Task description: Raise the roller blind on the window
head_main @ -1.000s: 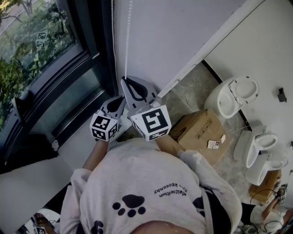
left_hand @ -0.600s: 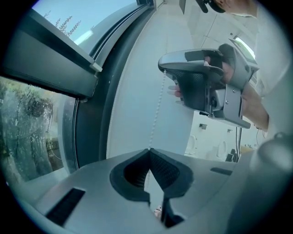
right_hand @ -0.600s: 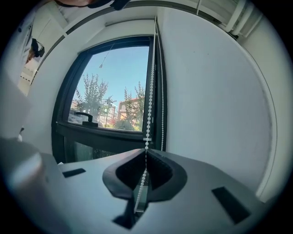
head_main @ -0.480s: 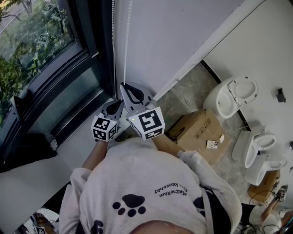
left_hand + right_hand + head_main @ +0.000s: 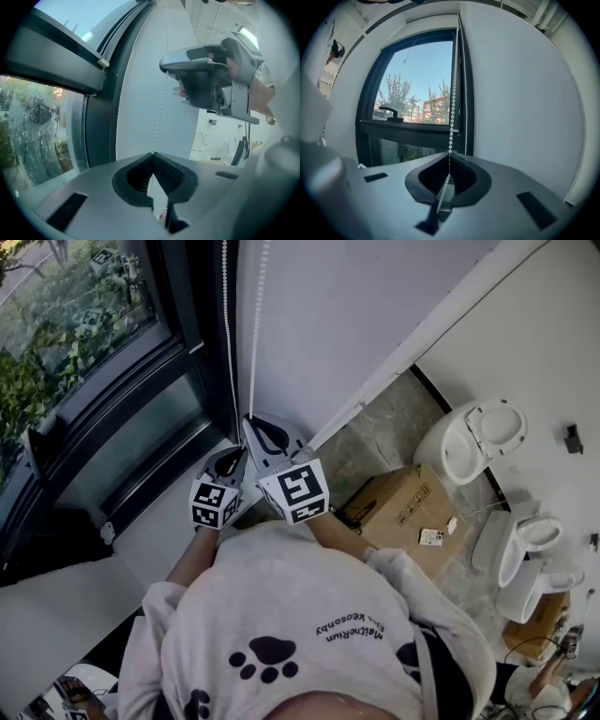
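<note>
Left claw: shut tight, tips pinching the bead chain where it comes down to them.
Right claw: also shut on the bead chain. The chain enters at the tips, passes between the pads and hangs on below them.
Claws to each other: in the head view the right claw is just beside the left claw, its tips further up the chain. In the left gripper view the right claw sits above and to the right, on the same strand.
Bead chain: a taut white strand rising straight up from both claws, along the edge of the white wall.
Second strand: free, just behind the gripped one as the right claw sees it, and close to the dark window frame.
Window: ahead and left of the right claw; bare glass shows sky, trees and buildings, with a handle on the lower rail.
Sill: below and left of the left claw.
Cardboard box: on the floor to the right of both claws, well apart.
Toilets: white, on the floor beyond the box, farther right.
Person: grey sweatshirt with a paw print, behind the claws.
</note>
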The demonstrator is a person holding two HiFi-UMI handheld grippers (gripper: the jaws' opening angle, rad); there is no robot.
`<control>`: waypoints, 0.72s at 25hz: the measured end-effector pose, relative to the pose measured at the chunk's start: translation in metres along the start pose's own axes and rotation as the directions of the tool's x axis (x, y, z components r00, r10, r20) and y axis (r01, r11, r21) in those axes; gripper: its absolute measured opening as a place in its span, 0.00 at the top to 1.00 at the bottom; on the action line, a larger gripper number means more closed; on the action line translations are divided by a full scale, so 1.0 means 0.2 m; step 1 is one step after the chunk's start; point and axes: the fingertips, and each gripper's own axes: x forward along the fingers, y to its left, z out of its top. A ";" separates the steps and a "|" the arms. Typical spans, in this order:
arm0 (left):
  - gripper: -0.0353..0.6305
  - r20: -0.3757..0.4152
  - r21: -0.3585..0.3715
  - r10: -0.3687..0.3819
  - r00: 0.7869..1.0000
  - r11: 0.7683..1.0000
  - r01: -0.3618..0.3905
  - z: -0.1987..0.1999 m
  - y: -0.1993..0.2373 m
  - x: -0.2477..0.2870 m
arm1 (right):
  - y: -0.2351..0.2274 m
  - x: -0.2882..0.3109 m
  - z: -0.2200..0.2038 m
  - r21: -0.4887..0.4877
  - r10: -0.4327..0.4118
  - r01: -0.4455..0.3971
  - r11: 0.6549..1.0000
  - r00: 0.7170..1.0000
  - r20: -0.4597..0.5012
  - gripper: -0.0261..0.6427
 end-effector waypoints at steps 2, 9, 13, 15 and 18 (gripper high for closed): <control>0.93 -0.008 0.019 -0.004 1.000 1.000 0.004 0.00 0.00 0.00 | 0.01 0.00 0.01 -0.005 0.002 -0.002 1.000 1.000 0.007 0.94; 0.72 0.038 -0.021 -0.011 0.999 1.000 0.012 0.10 -0.03 -0.09 | -0.02 -0.01 0.03 0.022 -0.011 0.011 1.000 1.000 0.027 0.94; 0.88 0.103 -0.009 0.016 0.995 1.000 -0.015 0.25 -0.03 -0.16 | -0.03 -0.02 0.03 -0.031 -0.053 0.054 0.998 0.998 0.033 0.94; 0.92 0.143 -0.010 0.029 0.989 1.000 -0.028 0.34 -0.03 -0.20 | -0.03 -0.02 0.02 -0.070 -0.076 0.077 0.995 0.997 0.026 0.94; 0.94 0.193 -0.010 0.041 0.980 0.999 -0.040 0.47 -0.05 -0.24 | -0.04 -0.05 0.02 -0.080 -0.106 0.109 0.991 0.994 0.035 0.92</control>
